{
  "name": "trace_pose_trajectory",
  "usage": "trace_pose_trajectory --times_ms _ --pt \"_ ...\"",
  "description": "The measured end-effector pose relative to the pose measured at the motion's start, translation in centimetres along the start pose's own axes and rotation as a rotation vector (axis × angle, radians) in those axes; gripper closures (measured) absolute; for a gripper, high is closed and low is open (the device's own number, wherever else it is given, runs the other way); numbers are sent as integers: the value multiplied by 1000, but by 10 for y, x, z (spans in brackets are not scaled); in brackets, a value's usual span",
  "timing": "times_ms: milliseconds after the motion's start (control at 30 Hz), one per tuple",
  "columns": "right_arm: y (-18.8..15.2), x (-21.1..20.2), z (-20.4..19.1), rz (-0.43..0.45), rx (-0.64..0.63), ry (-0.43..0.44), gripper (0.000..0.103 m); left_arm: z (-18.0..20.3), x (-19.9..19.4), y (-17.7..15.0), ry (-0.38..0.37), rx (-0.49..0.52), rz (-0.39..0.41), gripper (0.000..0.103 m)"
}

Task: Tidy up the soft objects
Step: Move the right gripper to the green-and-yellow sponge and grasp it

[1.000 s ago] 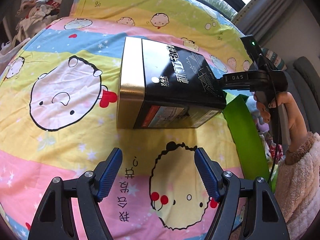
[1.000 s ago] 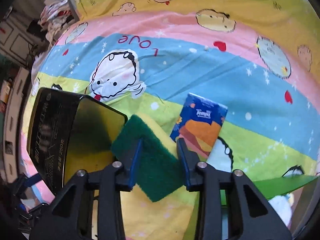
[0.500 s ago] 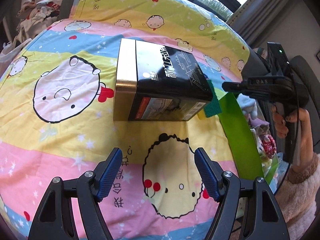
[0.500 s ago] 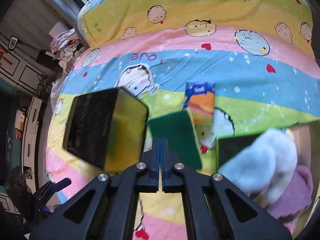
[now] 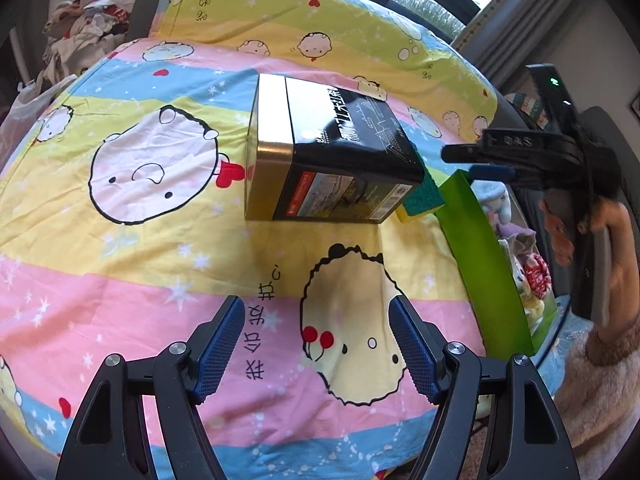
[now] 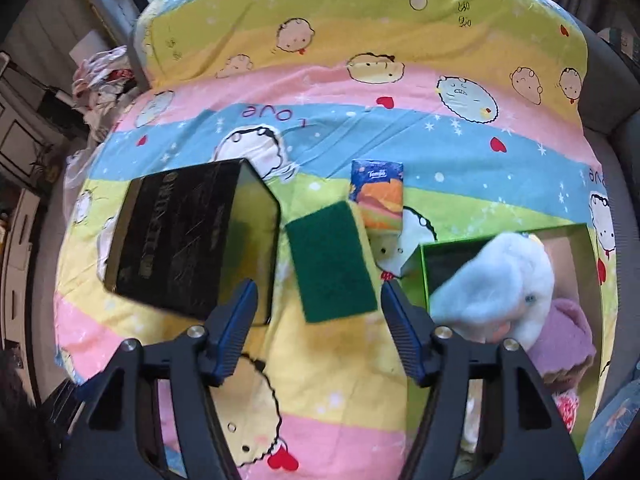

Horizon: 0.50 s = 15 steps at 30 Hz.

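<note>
your right tongs have just been opening and now stand spread with nothing pinched; the green sponge lies flat on the bed beyond the tips, not touched by either pad. it sits between the black tin box and the green tray, just in front of the tissue pack, toward the bed's near edge. the tray already holds a white plush toy and something pink, so the sponge looks like the next soft item to go in, and the step in hand reads as a pickup of it that has not taken hold yet. your left tongs hang spread and empty over the sheet, well short of the box. for the next move, you would likely bring the right tongs down so the pads straddle the sponge's short sides, close gently since it will squash, then lift it clear of the box edge and carry it over the tray wall
</note>
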State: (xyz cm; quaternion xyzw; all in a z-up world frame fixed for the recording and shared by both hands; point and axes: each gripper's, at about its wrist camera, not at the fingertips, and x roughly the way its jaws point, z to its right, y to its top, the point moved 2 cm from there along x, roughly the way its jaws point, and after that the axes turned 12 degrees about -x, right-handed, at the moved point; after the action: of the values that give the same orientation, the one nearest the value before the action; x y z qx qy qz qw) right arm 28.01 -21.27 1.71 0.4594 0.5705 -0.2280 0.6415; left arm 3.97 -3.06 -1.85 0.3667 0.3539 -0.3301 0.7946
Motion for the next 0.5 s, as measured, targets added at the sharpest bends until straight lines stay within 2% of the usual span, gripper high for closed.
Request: trace_pose_trajectory --times_ms 133,200,333,500 --pt "17 32 9 -90 35 11 42 -6 0 4 14 -10 3 28" --pt "22 40 14 -106 45 -1 44 -9 2 6 15 -12 3 28" --pt "36 62 26 -151 76 35 44 -13 7 10 23 -19 -2 28" --pt "42 83 29 -206 74 35 60 -15 14 13 25 -14 -16 28"
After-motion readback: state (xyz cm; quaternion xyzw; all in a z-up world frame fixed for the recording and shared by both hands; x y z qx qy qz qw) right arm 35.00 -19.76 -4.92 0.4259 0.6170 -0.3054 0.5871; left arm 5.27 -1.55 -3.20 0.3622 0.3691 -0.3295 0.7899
